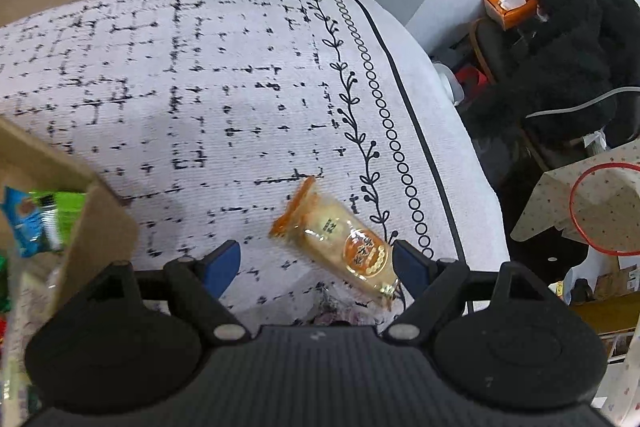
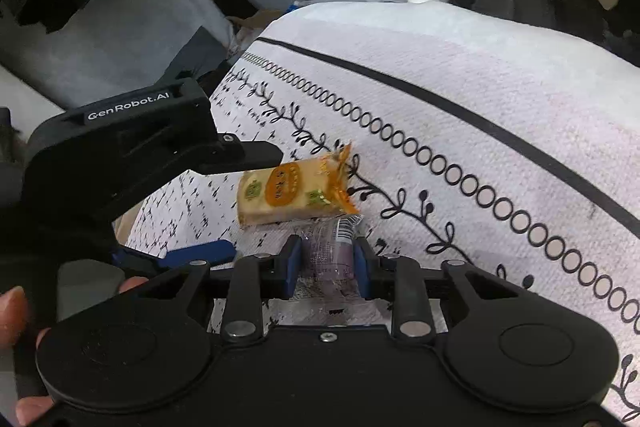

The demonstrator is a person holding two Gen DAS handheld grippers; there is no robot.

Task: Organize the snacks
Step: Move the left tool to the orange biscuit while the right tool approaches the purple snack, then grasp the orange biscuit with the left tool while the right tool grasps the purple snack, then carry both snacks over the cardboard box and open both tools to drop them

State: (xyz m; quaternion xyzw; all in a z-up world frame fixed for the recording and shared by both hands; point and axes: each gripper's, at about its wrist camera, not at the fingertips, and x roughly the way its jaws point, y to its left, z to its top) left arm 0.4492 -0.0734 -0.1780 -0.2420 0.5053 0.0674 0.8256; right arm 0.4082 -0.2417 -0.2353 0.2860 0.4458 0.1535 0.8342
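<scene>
An orange-and-cream cracker packet (image 1: pixel 340 243) lies on the patterned white tablecloth (image 1: pixel 180 87). My left gripper (image 1: pixel 316 263) is open around it, the packet resting nearer the right blue pad. The right wrist view shows the same packet (image 2: pixel 288 191) between the left gripper's (image 2: pixel 254 203) spread fingers. Just in front of it, my right gripper (image 2: pixel 327 263) is shut on a small clear purple snack packet (image 2: pixel 326 255), its blue pads pressing both sides.
A cardboard box (image 1: pixel 100 227) holding blue and green snack packs (image 1: pixel 28 223) stands at the left. The table's edge (image 1: pixel 460 155) falls away on the right toward a chair with black clothing (image 1: pixel 568 67). A person's hand (image 2: pixel 12 307) holds the left gripper.
</scene>
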